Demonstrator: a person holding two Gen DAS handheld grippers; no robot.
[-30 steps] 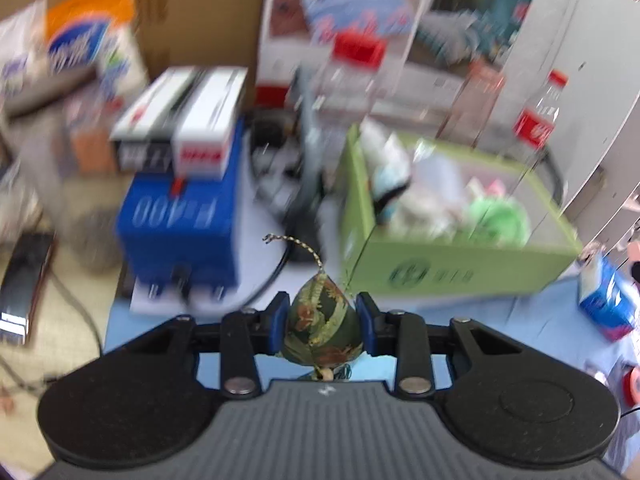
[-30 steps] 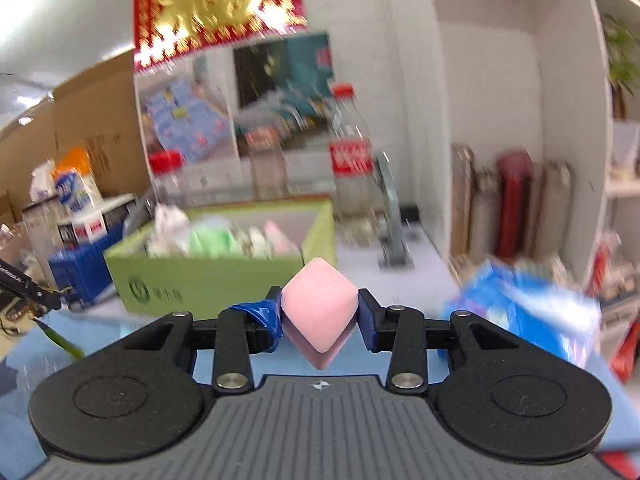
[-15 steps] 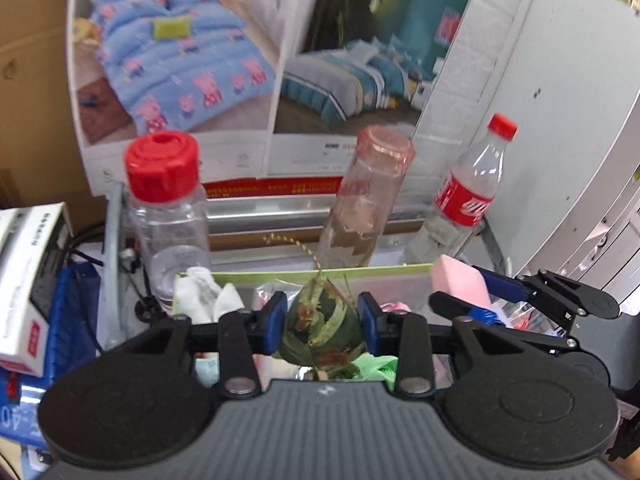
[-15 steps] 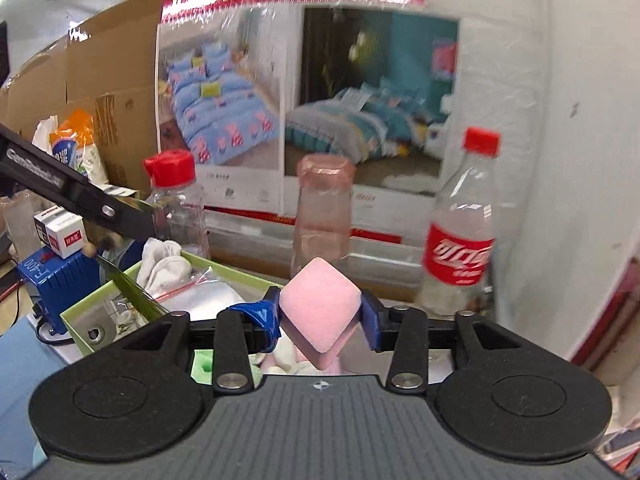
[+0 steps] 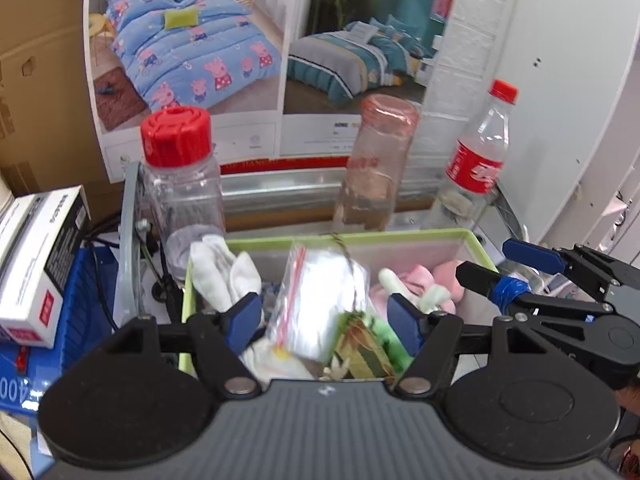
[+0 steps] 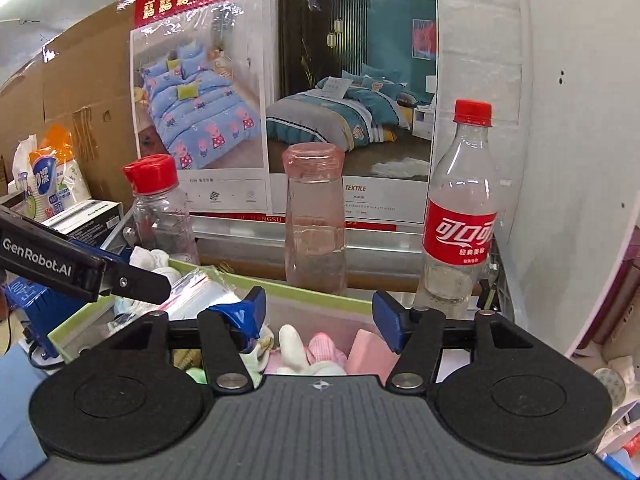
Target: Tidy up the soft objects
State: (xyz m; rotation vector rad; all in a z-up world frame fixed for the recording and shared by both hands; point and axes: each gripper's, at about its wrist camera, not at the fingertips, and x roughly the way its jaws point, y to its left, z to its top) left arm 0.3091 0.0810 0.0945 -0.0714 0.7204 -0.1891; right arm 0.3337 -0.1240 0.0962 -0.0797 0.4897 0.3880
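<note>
One green box (image 5: 476, 240) sits under both my grippers. Three bottles (image 6: 314, 220) stand beyond my jaws. My left gripper (image 5: 326, 320) has just been opening, its pouch (image 5: 362, 350) dropped below; my right gripper (image 6: 318, 316) likewise, its pink block (image 6: 366, 350) released beneath.

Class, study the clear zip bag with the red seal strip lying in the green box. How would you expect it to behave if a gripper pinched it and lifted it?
The zip bag looks like thin crinkled film, so it would probably flop and sag. Its glossy surface suggests it might slip between the pads. It lies loosely atop the socks in the green box, so it is likely light.
</note>
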